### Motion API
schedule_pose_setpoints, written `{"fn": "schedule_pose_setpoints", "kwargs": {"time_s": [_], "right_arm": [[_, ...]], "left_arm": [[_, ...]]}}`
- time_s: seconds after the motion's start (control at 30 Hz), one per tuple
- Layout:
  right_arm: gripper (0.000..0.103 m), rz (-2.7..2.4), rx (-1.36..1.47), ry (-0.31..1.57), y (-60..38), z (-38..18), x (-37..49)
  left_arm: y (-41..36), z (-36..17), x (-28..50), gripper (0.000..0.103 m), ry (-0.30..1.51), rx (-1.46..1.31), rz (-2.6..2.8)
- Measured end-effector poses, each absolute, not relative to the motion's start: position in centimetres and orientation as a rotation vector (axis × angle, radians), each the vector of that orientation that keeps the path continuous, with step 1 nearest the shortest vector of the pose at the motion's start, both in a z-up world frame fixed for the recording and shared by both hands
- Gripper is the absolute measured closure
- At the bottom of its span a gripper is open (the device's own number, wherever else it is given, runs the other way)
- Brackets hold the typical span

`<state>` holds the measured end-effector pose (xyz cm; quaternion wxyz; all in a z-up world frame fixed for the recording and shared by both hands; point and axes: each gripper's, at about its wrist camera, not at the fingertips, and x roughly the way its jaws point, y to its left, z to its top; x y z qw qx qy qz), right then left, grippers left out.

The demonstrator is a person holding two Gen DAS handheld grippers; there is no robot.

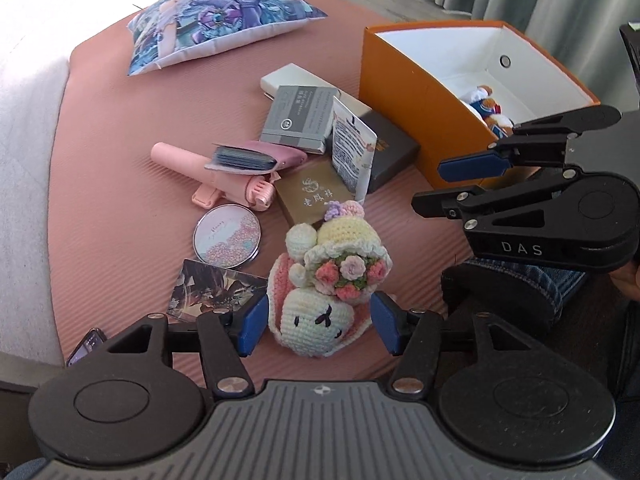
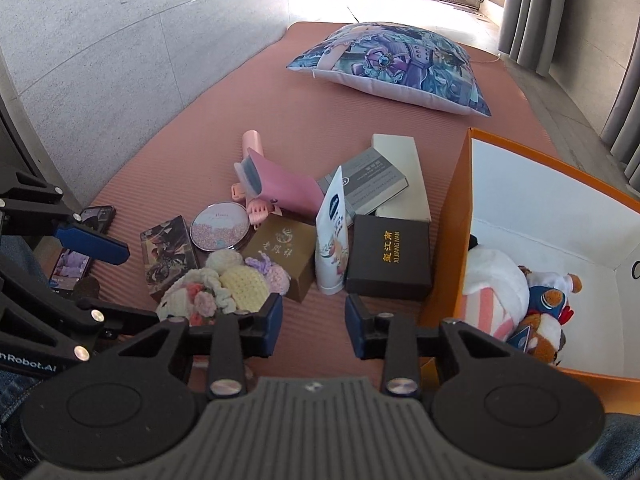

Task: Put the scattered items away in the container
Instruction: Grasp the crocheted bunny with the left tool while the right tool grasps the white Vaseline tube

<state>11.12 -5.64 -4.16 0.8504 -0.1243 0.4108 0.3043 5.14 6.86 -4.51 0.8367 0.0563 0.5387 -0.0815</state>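
Left wrist: left tongs (image 1: 318, 326) open astride one crochet bunny (image 1: 320, 300); right tongs (image 2: 313, 330) open, empty.

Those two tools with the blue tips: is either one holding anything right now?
No. The left tool is open around the crocheted bunny, its pads not touching it. The right tool is empty above the pink mat.

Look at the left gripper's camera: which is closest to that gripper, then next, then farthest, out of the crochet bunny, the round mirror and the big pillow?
1. Crochet bunny: between the left gripper's open fingers.
2. Round mirror: further up the mat, to the left.
3. Pillow: far end of the mat, top left.
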Motion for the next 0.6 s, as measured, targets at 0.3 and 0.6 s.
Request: {"fn": "schedule_pose_setpoints", "kwargs": {"time_s": [0.3,0.6], "right_arm": [[0.065,0.644,-0.276,0.888,-5.7,-5.1,11.6],[0.065,0.651,-0.272,0.904,-5.6,-5.4,11.6]], "left_arm": [[5.2,-7.6,7.0,0.036,1.212,0.199,-0.221],[3.7,-9.5,8.6,0.037,1.283,0.251,-0.154]]}}
